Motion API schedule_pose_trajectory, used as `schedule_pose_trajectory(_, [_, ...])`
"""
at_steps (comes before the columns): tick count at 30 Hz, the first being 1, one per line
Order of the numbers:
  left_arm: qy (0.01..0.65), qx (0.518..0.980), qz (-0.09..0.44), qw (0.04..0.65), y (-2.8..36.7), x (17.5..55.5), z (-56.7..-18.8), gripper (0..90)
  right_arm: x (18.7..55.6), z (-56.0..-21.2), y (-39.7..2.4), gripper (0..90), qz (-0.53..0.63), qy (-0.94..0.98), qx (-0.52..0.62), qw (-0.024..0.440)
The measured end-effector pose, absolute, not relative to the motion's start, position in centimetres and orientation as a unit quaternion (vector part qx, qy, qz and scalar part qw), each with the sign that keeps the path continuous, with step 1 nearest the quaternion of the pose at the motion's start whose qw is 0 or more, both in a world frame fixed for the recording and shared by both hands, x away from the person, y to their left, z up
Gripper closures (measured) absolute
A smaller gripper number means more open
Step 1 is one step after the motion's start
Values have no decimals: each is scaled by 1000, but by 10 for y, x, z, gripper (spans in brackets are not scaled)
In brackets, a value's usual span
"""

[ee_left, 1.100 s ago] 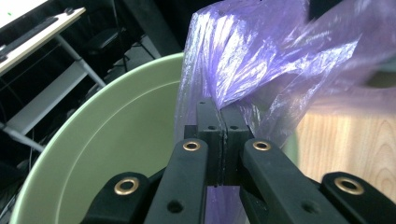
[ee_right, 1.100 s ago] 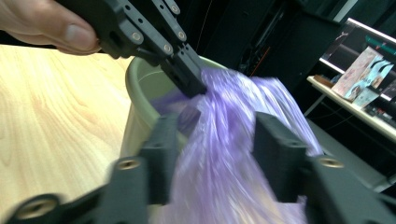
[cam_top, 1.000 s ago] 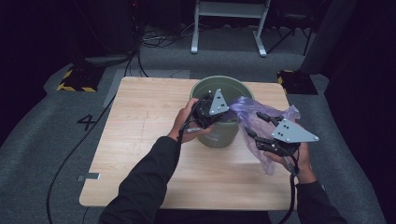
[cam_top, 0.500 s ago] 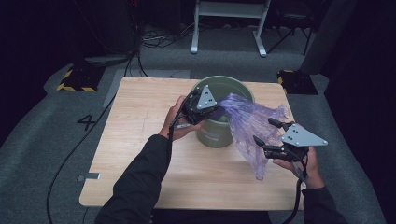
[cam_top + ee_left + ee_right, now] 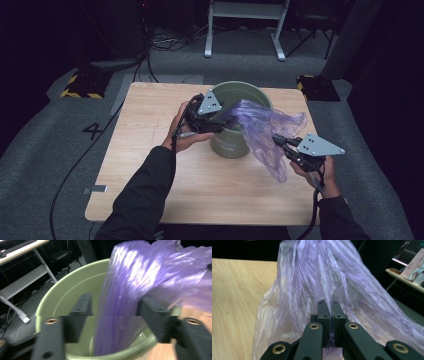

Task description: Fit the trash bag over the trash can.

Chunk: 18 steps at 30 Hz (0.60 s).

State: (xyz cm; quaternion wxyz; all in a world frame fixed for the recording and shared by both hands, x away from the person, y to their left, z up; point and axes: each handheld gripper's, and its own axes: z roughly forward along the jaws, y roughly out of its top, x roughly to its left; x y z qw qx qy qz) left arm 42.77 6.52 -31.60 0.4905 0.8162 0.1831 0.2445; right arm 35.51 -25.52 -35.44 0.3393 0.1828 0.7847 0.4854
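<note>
Bag (image 5: 265,131) of purple plastic slants from bucket (image 5: 235,145) toward right tool (image 5: 281,142).

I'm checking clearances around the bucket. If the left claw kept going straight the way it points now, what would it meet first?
The purple bag, which hangs between the left claw's open jaws, which have just been opening. Past it comes the bucket's inner wall, though depth is hard to judge.

The table (image 5: 150,165) is lit from overhead while its surroundings sink into near-black. Around the left gripper (image 5: 113,305) everything smears, perhaps motion blur; white glare streaks the purple bag (image 5: 140,272) above it.
</note>
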Motion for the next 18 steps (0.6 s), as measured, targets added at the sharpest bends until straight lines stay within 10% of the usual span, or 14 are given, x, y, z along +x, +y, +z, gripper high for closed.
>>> schedule_pose_trajectory(6, [159, 808, 224, 521, 67, 404, -308, 220, 352, -343, -253, 897, 492, 776, 181, 351])
schedule_pose_trajectory(18, [101, 828, 218, 507, 26, 382, -313, 272, 350, -332, -240, 894, 485, 781, 166, 356])
